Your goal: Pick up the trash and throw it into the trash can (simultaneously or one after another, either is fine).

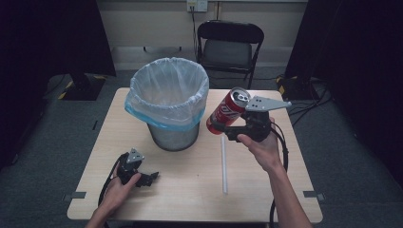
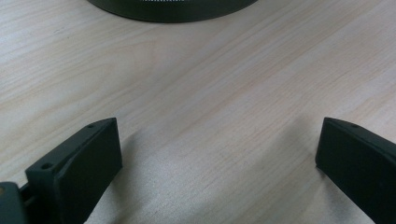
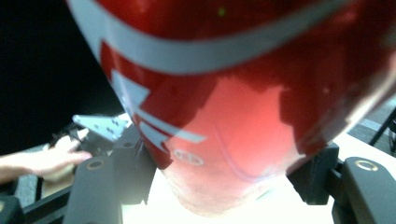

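A red drink can (image 1: 228, 110) with white lettering hangs tilted above the table, just right of the bin, with my right gripper (image 1: 227, 126) shut on its body. In the right gripper view the can (image 3: 243, 102) sits between the two black jaws, which press on its sides. My left gripper (image 1: 148, 179) rests low on the table at the front left, held by a hand. In the left gripper view its jaws stand wide apart over bare wood, nothing between them (image 2: 219, 154).
A metal mesh waste bin (image 1: 169, 102) lined with a pale blue plastic bag stands at the table's back middle. A clear straw (image 1: 224, 164) lies on the wood right of centre. A black folding chair (image 1: 229, 45) stands behind the table (image 1: 190, 190).
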`<act>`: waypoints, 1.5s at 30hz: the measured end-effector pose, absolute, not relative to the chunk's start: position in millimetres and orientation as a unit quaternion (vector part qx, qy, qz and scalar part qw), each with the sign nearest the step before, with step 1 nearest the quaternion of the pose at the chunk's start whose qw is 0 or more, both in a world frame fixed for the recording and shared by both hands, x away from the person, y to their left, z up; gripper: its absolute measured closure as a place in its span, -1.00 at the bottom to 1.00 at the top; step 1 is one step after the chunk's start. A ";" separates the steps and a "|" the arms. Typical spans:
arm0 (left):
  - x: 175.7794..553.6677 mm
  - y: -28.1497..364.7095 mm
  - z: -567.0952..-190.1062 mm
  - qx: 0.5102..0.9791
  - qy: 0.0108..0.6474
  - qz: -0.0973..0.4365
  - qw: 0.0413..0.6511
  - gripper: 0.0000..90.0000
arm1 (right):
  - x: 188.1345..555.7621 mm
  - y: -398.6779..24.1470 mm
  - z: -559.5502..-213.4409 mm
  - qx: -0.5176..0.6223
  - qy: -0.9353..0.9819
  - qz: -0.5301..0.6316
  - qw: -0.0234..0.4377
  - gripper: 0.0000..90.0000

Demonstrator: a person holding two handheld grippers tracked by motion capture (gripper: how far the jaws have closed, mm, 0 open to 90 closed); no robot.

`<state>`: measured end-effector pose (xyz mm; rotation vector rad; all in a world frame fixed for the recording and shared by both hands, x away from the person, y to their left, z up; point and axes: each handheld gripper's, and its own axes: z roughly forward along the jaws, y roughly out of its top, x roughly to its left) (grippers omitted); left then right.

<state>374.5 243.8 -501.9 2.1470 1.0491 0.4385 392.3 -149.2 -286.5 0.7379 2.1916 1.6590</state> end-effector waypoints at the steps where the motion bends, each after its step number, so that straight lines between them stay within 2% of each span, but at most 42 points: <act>1: 374.6 244.2 -501.7 0.830 0.403 0.169 0.347 -1.00 | 392.4 -148.0 -283.7 0.254 0.760 0.580 0.147 -0.23; 24: 374.5 243.9 -501.9 0.828 0.404 0.169 0.348 -1.00 | 408.5 -126.7 -235.4 0.232 0.725 0.633 0.139 -0.23; 45: 374.6 244.3 -501.6 0.830 0.403 0.170 0.346 -1.00 | 460.2 -67.9 -222.6 0.232 0.719 0.642 0.128 -0.23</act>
